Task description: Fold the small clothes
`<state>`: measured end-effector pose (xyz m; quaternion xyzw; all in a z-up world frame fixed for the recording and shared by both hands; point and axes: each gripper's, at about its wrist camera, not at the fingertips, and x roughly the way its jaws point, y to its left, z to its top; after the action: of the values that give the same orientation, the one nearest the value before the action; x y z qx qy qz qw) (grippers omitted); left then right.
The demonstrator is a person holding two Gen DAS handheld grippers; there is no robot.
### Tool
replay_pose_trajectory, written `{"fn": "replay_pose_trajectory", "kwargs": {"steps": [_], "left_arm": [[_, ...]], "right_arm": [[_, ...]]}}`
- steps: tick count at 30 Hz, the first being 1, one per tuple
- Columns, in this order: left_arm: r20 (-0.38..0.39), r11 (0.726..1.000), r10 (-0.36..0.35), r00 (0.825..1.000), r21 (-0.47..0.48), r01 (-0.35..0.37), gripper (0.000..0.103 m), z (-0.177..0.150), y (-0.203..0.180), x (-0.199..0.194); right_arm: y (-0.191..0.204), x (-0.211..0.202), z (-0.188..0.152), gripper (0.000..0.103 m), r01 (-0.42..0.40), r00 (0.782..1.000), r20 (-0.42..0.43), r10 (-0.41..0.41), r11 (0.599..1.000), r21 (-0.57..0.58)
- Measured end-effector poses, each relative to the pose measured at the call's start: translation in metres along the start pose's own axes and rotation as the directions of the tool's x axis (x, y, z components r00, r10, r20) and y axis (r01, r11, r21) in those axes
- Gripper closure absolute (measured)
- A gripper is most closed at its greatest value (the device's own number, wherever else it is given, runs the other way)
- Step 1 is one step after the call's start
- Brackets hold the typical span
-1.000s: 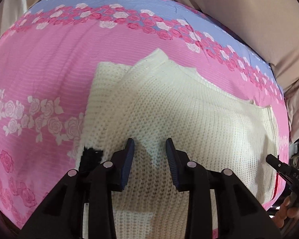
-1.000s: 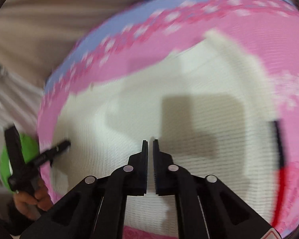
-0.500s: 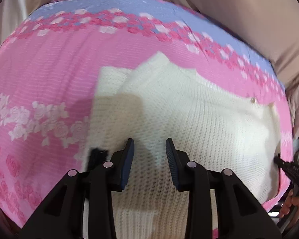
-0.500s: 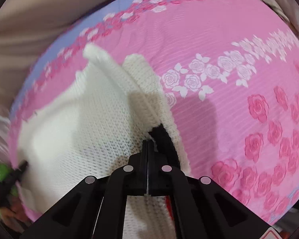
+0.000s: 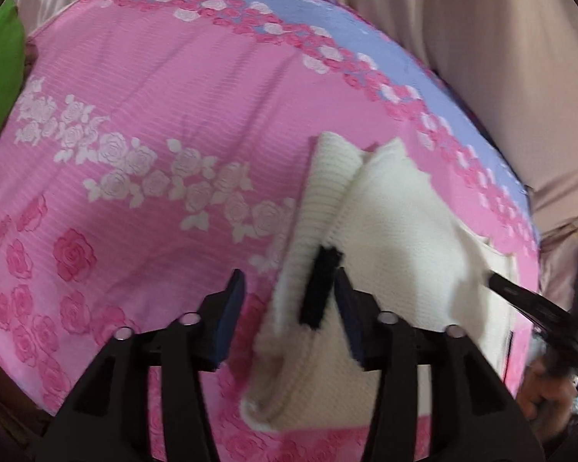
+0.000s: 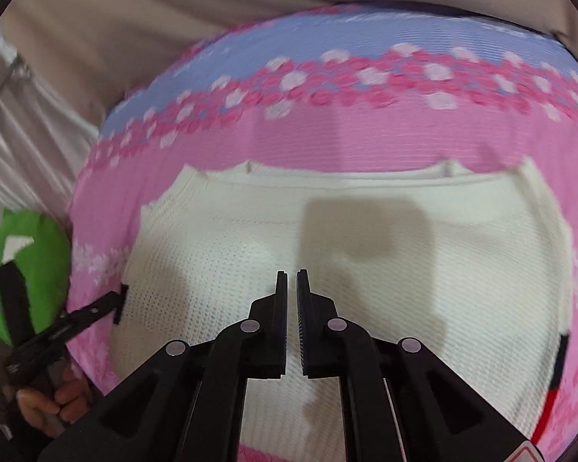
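Over the sweater [image 6: 366, 254], right gripper [image 6: 292, 281] fingers nearly touch (empty).

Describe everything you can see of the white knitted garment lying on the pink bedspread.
The white knitted garment looks like cream waffle-knit wool. It lies flat on the pink floral bedspread, with a ribbed band along its far edge and a narrow ribbed part folded alongside its left side. A black trim strip marks that side, another dark strip with red below it the right edge. The left hand-held gripper straddles the left edge, jaws open; the right one hovers above, nearly shut.
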<state>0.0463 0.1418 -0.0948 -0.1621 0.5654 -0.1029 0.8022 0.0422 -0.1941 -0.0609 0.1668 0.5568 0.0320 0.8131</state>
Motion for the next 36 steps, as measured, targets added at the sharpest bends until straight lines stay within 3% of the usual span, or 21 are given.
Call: {"fn": "replay_pose_trajectory", "kwargs": {"steps": [4, 9, 11, 12, 13, 16, 20, 21, 24, 27, 30, 33, 36], "left_arm": [[-0.064, 1.0, -0.014, 0.998, 0.017, 0.015, 0.042, -0.009, -0.001, 0.011], [-0.121, 0.998, -0.027, 0.992, -0.067, 0.019, 0.041, -0.011, 0.013, 0.034], [-0.101, 0.994, -0.05, 0.994, -0.106, 0.04, 0.041, -0.009, 0.017, 0.034], [-0.102, 0.993, -0.05, 0.994, -0.109, 0.039, 0.05, -0.007, 0.017, 0.035], [-0.106, 0.991, -0.086, 0.991, -0.109, 0.074, 0.067, -0.006, 0.016, 0.037], [-0.117, 0.989, -0.102, 0.988, -0.119, 0.088, 0.079, -0.003, 0.013, 0.036], [-0.078, 0.988, -0.123, 0.989, -0.107, 0.115, 0.087, 0.003, -0.001, 0.008], [-0.061, 0.974, -0.209, 0.976, -0.104, 0.202, 0.087, 0.004, -0.011, -0.005], [-0.02, 0.965, -0.261, 0.965, 0.025, 0.261, 0.087, 0.009, -0.056, -0.035], [-0.013, 0.925, -0.314, 0.949, 0.219, 0.309, 0.087, 0.005, -0.126, -0.053], [-0.059, 0.861, -0.366, 0.929, 0.356, 0.362, 0.087, -0.006, -0.194, -0.048], [-0.147, 0.804, -0.368, 0.918, 0.447, 0.393, 0.087, -0.032, -0.252, -0.022], [-0.284, 0.764, -0.309, 0.908, 0.495, 0.414, 0.087, -0.068, -0.299, 0.03]], "right_arm": [[0.004, 0.051, -0.005, 0.1, 0.069, 0.988, -0.142, -0.068, 0.998, 0.002], [0.012, 0.059, 0.0, 0.102, 0.093, 0.985, -0.147, -0.094, 0.996, -0.015], [0.016, 0.062, 0.003, 0.102, 0.102, 0.982, -0.154, -0.107, 0.994, -0.039], [0.018, 0.064, 0.003, 0.102, 0.107, 0.981, -0.156, -0.112, 0.993, -0.045], [0.02, 0.064, 0.003, 0.102, 0.112, 0.98, -0.157, -0.119, 0.992, -0.055], [0.023, 0.067, 0.004, 0.102, 0.12, 0.98, -0.152, -0.13, 0.99, -0.074], [0.019, 0.067, 0.001, 0.102, 0.098, 0.985, -0.134, -0.107, 0.993, -0.066], [0.014, 0.064, 0.0, 0.103, 0.09, 0.986, -0.133, -0.097, 0.994, -0.061], [0.007, 0.062, -0.001, 0.103, 0.051, 0.99, -0.126, -0.055, 0.998, -0.036], [-0.008, 0.056, -0.003, 0.103, -0.025, 0.993, -0.116, 0.027, 0.999, 0.021], [-0.035, 0.034, -0.008, 0.098, -0.123, 0.988, -0.079, 0.135, 0.982, 0.143], [-0.072, -0.008, -0.022, 0.09, -0.141, 0.99, 0.013, 0.141, 0.971, 0.195], [-0.129, -0.051, -0.048, 0.082, -0.084, 0.995, 0.081, 0.064, 0.959, 0.269]]}}
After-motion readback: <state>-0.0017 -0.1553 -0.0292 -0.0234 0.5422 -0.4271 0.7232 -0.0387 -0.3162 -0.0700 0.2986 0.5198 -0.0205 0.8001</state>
